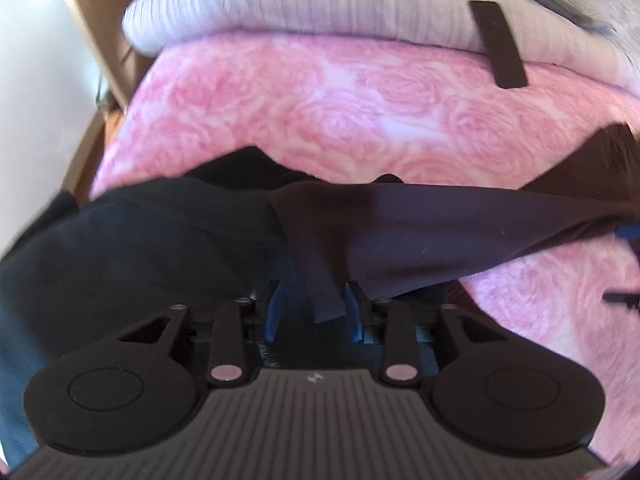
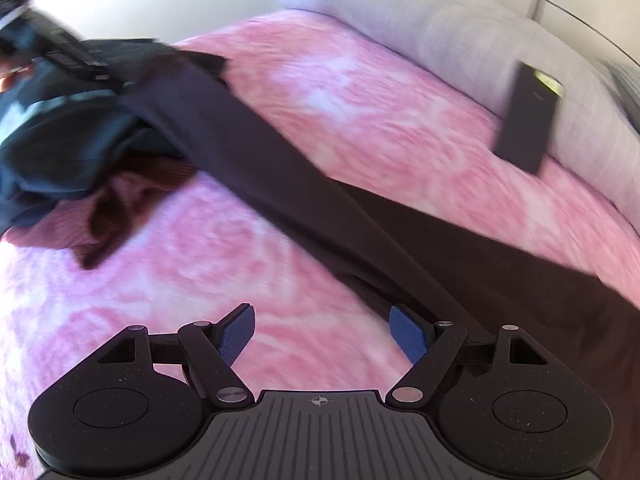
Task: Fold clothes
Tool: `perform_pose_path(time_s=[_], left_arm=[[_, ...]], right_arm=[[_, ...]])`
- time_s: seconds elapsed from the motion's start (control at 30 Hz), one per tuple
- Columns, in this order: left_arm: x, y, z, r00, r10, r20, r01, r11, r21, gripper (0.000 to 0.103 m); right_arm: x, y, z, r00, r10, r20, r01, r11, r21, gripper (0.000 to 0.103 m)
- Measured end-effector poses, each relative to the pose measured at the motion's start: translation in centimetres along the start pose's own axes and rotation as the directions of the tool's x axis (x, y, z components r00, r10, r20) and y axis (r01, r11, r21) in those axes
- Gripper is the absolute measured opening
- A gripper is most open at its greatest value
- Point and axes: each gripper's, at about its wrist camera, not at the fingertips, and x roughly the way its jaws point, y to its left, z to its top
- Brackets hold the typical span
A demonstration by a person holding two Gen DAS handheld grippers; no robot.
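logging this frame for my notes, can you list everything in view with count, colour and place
pink rose-patterned bedspread: one, pink and white, covers the bed under everything.
long dark purple-black garment: one, stretched across the bedspread; a corner of it hangs between the left jaws.
dark teal garment: one, bunched at the long garment's end by the left gripper.
maroon knit garment: one, crumpled beside the teal one.
pale grey ribbed blanket: one, folded along the far edge of the bed.
flat black rectangular object: one, leaning at the blanket's edge; too blurred to identify.
left gripper: black, blue pads, jaws partly open around fabric.
right gripper: black, blue pads, jaws wide, empty.
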Motion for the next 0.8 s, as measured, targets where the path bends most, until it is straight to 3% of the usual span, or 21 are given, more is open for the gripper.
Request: perform_pose_path(time_s=[0.1,0.13,0.17,0.23,0.4,0.53,0.67,0.8], left_arm=[[0.9,0.1,0.0,0.998,-0.011,-0.06,0.005,0.996,-0.092,0.028],[0.8,0.4,-0.1,0.998,-0.033,-0.054,0.025,0.991,-0.132,0.023],[0.5,0.7,-0.3,0.997,-0.059,-0.043,0.05,0.984,-0.172,0.013],[-0.3,1.0,-0.9,0.995,-0.1,0.007,0.098,0.968,-0.231,0.005],[-5.0,2.4,-2.5,0.98,-0.172,0.104,0.197,0.926,-0.322,0.004],[-7.6,2.6,-5.5,0.982,-0.186,0.028,0.184,0.917,-0.354,0.004],[-6.4,2.6,-7.6,0.981,-0.189,-0.029,0.163,0.904,-0.394,0.005],[-5.7,1.9,-7.5,0.989,-0.146,-0.014,0.131,0.924,-0.358,0.005]], right_arm=[[0.5,0.7,0.7,1.0,0.012,0.004,-0.012,1.0,0.004,0.078],[0.7,0.8,1.0,1.0,0.012,0.001,-0.012,1.0,0.009,0.078],[0.8,0.9,1.1,1.0,0.012,-0.001,-0.012,1.0,0.014,0.078],[0.9,1.1,1.4,1.0,0.013,-0.003,-0.013,1.0,0.012,0.078],[0.7,1.1,1.7,1.0,0.015,-0.006,-0.015,1.0,-0.017,0.078],[-0.3,0.7,2.2,1.0,0.02,0.007,-0.02,1.0,-0.02,0.078],[-0.4,1.0,2.7,0.997,0.078,-0.007,-0.078,0.997,-0.021,0.078],[-0.4,1.5,2.9,0.997,0.079,-0.024,-0.079,0.996,-0.034,0.078]])
